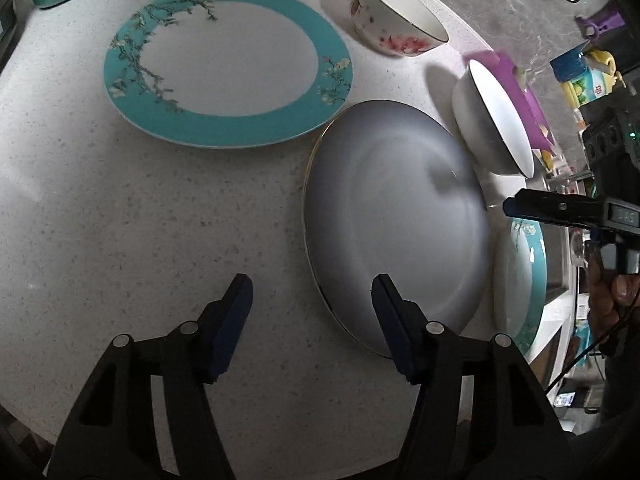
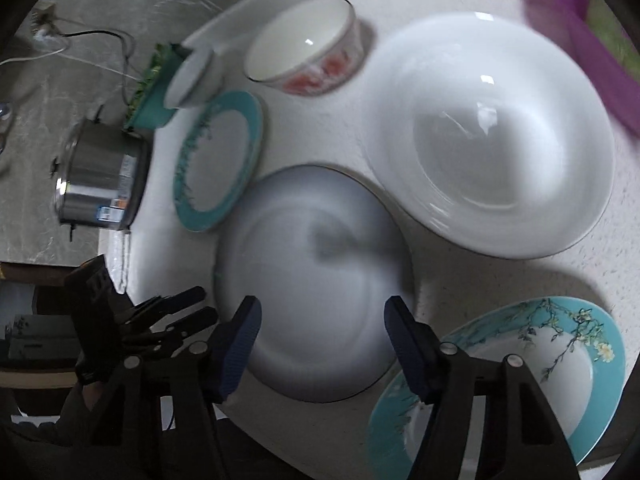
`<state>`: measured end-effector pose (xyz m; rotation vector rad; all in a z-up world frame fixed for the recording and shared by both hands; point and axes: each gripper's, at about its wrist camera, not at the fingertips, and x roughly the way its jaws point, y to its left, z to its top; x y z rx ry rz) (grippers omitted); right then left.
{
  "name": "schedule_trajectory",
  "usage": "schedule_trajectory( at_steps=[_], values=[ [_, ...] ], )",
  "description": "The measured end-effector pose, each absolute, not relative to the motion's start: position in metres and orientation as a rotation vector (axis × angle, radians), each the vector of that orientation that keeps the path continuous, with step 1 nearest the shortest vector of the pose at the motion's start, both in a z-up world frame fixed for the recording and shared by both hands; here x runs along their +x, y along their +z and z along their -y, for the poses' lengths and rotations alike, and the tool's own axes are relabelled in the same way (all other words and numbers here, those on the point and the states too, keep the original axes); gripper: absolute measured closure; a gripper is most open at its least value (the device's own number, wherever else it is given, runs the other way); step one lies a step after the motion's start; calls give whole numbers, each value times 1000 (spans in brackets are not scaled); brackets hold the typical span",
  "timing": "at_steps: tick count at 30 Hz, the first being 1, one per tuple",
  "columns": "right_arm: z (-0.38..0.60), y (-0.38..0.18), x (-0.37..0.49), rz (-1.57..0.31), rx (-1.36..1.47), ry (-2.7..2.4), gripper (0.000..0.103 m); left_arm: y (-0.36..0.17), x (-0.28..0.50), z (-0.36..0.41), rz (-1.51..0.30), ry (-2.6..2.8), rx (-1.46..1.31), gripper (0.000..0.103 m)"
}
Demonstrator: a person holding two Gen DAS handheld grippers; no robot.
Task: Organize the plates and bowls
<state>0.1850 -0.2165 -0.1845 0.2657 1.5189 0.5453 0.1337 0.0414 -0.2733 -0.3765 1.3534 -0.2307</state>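
Both the left gripper [image 1: 312,292] and right gripper [image 2: 320,316] hover part-open and empty over opposite rims of the grey plate [image 1: 394,216], flat mid-bench [image 1: 120,220], with a teal-rimmed plate [image 1: 228,64] at its ten o'clock, likely for stacking.

A round, white speckled counter [image 1: 120,208] carried a plain white plate [image 1: 396,220] between two teal-rimmed floral plates [image 1: 224,64] [image 2: 520,360]. Beside them stood a large white bowl [image 2: 492,136] and a pink-flowered bowl [image 1: 396,12]. A purple object [image 1: 516,88] lay at the counter's edge behind the large bowl.
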Motion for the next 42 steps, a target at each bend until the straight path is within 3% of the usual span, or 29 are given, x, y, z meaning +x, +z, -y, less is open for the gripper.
schedule_trajectory(
  at_steps=[6, 18, 23, 28, 30, 32, 35, 38, 40, 42],
  values=[
    [222, -196, 197, -1539, 233, 515, 37, -277, 155, -31, -1341, -244, -356, 47],
    [230, -218, 204, -1597, 221, 498, 54, -273, 149, -22, -1347, -248, -272, 54],
    [227, -218, 205, -1611, 216, 514, 52, -274, 149, -19, -1354, -279, -278, 55],
    [215, -217, 205, -1616, 183, 566, 34, -273, 148, -19, -1356, -298, -280, 56],
    [212, -217, 205, -1617, 167, 577, 31, -274, 149, -21, -1361, -292, -287, 67],
    [210, -217, 204, -1618, 150, 584, 32, -275, 149, -26, -1366, -297, -311, 71],
    [210, -216, 205, -1622, 130, 578, 37, -275, 149, -27, -1369, -297, -308, 73],
    [216, -217, 208, -1618, 126, 546, 56, -274, 148, -26, -1371, -292, -285, 73],
    [222, -218, 210, -1622, 117, 525, 74, -274, 147, -24, -1372, -288, -272, 73],
    [225, -219, 210, -1630, 116, 522, 76, -274, 147, -24, -1374, -285, -267, 73]
  ],
)
